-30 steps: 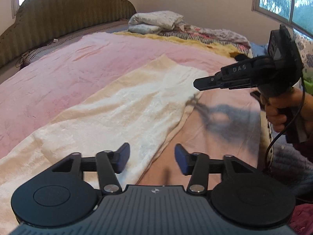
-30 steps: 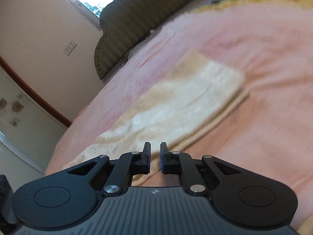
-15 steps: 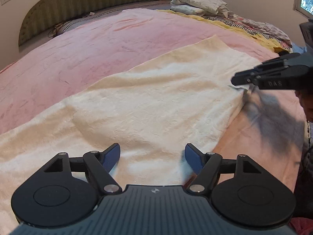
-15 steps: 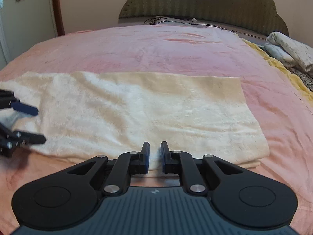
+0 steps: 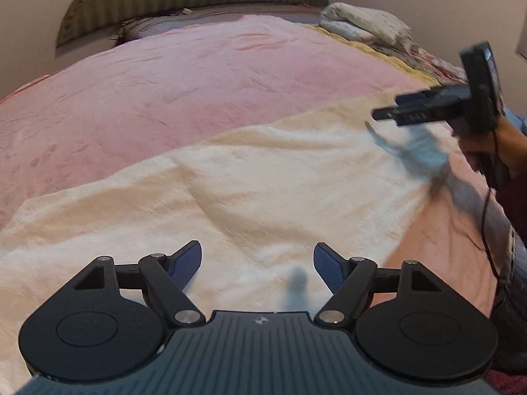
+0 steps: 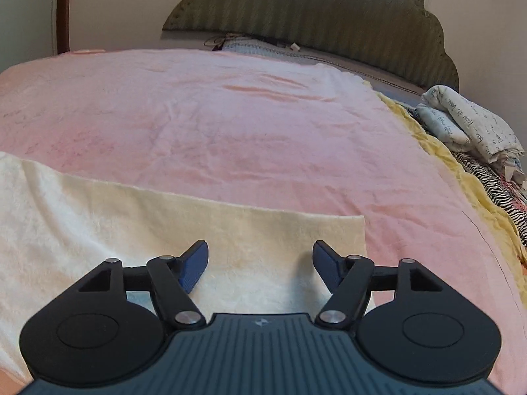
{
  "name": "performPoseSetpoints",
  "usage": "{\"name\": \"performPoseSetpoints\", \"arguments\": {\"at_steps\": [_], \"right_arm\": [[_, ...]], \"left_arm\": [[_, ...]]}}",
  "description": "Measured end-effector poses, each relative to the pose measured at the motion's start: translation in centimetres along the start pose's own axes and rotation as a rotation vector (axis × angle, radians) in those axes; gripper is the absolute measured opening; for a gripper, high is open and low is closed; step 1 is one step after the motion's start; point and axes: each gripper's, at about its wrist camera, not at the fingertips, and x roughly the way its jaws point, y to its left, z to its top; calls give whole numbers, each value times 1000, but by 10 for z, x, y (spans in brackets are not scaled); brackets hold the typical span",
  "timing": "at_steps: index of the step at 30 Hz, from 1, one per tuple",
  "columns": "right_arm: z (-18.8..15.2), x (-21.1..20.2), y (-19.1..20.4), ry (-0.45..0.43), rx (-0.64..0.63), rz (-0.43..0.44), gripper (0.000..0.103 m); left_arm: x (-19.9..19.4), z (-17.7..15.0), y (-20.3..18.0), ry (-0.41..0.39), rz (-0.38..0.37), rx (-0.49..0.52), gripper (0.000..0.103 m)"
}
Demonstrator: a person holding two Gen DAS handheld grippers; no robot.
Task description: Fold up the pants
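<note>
Fingers (image 5: 189, 261) of our left gripper (image 5: 257, 265) stand wide apart, gripping nothing, over the cream pants (image 5: 250, 197) lying flat on the pink blanket (image 5: 164, 92); against half a second ago their spread looks about the same, and the right gripper (image 5: 383, 114), seen blurred at the far end of the pants, now sits higher in view; white lettering on its side is too smeared for us to read. From the right wrist, our fingers (image 6: 194, 265), nearly closed before, now gape wide, empty, above the pants' end (image 6: 230, 230); folded bedding (image 6: 474, 125) beside the headboard (image 6: 313, 16) carries handwriting-style print we cannot make out.
</note>
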Motion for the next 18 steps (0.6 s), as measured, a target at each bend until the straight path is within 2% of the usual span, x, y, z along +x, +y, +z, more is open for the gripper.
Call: {"name": "performPoseSetpoints", "arguments": {"at_steps": [3,4,6,8,10,11,14,16,18], "right_arm": [[4,10,1,17,28,98,70],[4,19,4,38,13,96,70],[3,31,3,45,3,89,73],[8,34,-6,52,81,67,74],[14,17,9,6,45,-7,74],[15,5,21,-27,15,25,75],[16,-26,68,-68,-27,273,75],[12,-39,111,-73,-103,419,75],[7,-46,151,-61,-195,514,75]], "left_arm": [[4,17,47,-6,149,-153,80],[9,20,64,1,176,-211,83],[26,25,98,68,253,-314,81],[34,23,115,101,308,-354,77],[22,20,114,66,289,-369,78],[17,18,111,60,273,-366,79],[-1,1,100,50,247,-367,81],[-13,-12,91,47,262,-337,81],[-19,-28,81,46,296,-304,83]]}}
